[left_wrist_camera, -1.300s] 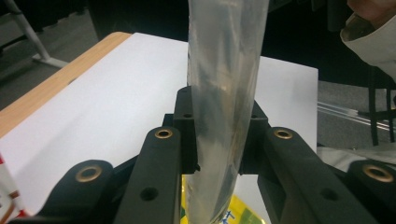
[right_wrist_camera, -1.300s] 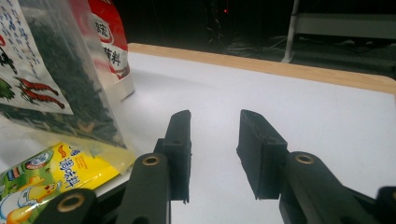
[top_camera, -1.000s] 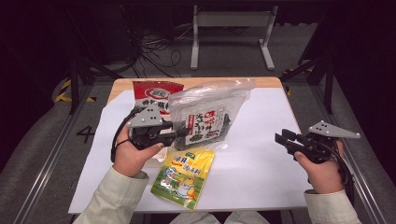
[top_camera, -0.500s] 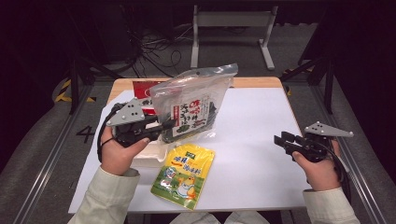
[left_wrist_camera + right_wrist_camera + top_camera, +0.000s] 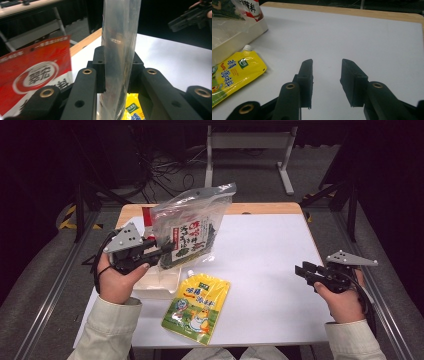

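The left gripper (image 5: pixel 162 251) is clamped on the edge of a clear bag (image 5: pixel 192 227) of dark green contents. In the left gripper view both black pads press the bag's clear film (image 5: pixel 120 50) between them, and the film rises straight up past the jaws. In the high view the bag stands nearly upright, lifted above the table (image 5: pixel 280 270), its sealed top tipped toward 1 o'clock and its printed label facing the person. The left hand (image 5: pixel 117 280) sits at 7 o'clock of the bag, wrapped round the gripper's body under the grey plate.

Just below the bag, at 6 o'clock, lies a shallow white tray (image 5: pixel 157 282) on the white table top. At 5 o'clock of the tray a yellow pouch (image 5: pixel 197 307) lies flat, its small white cap pointing at the tray. Behind the bag, at 11 o'clock, a red pack (image 5: pixel 146 216) shows its edge; in the left gripper view the same red pack (image 5: pixel 35 75) stands at 9 o'clock of the jaws, with a white round mark on it.

The right gripper (image 5: pixel 300 271) is well apart, at 3 o'clock on the table's right side, held by the right hand (image 5: pixel 340 295) and pointing toward 9 o'clock. Its jaws stand apart with nothing between them; in the right gripper view bare white table shows in the gap (image 5: pixel 325 82), and the yellow pouch (image 5: pixel 234 75) and the tray (image 5: pixel 239 37) lie off at 10 o'clock.
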A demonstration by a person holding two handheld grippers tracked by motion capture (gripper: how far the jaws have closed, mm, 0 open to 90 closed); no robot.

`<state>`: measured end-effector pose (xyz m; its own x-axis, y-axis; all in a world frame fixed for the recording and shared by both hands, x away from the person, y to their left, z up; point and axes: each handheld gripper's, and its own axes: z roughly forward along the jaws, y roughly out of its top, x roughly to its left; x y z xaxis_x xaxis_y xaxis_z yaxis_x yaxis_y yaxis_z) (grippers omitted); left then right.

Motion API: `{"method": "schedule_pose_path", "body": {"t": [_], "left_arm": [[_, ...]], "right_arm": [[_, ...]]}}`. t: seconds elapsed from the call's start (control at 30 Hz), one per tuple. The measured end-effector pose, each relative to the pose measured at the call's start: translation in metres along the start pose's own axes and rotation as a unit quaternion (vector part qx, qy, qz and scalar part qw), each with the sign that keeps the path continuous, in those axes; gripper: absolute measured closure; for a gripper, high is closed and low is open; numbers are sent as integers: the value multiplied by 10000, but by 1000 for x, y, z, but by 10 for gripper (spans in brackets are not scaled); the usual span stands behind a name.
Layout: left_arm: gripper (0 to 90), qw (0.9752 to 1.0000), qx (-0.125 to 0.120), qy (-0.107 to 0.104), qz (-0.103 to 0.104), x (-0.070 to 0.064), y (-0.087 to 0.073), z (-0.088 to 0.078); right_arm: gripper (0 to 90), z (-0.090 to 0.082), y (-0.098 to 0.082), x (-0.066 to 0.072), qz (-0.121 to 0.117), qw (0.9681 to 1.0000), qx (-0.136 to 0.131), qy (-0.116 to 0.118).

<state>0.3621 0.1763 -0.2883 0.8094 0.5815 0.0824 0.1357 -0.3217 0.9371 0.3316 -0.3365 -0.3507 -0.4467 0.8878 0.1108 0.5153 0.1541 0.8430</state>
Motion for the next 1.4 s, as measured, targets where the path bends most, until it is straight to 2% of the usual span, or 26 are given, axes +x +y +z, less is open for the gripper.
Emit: {"method": "schedule_pose_path", "body": {"t": [0.03,0.2,0.3,0.47,0.67,0.93,1.03,1.27,1.4], "left_arm": [[753,10000,23,82,-12,3,-2,-2],[756,9997,89,223,-80,9,-8,-6],[759,9993,64,328,-170,14,-13,-10],[759,9982,6,568,-189,21,-19,-15],[759,9972,-65,707,-246,29,-27,-18],[759,9968,-28,737,-292,42,-42,-19],[758,9971,-15,722,-252,45,-46,-19],[758,9979,3,593,-243,56,-63,-13],[757,9983,-76,520,-243,60,-69,-13]], "right_arm": [[616,0,0,-1,4,10000,9,-1],[619,2,1,-1,-4,10000,26,15],[623,4,1,-1,-9,10000,56,26],[623,7,2,-1,-16,10000,72,52],[622,7,2,-2,-11,10000,68,53],[619,5,1,-4,23,10000,57,36],[619,5,1,-4,30,10000,60,40],[617,5,0,-4,42,10000,51,50],[615,5,0,-5,56,10000,50,42]]}}
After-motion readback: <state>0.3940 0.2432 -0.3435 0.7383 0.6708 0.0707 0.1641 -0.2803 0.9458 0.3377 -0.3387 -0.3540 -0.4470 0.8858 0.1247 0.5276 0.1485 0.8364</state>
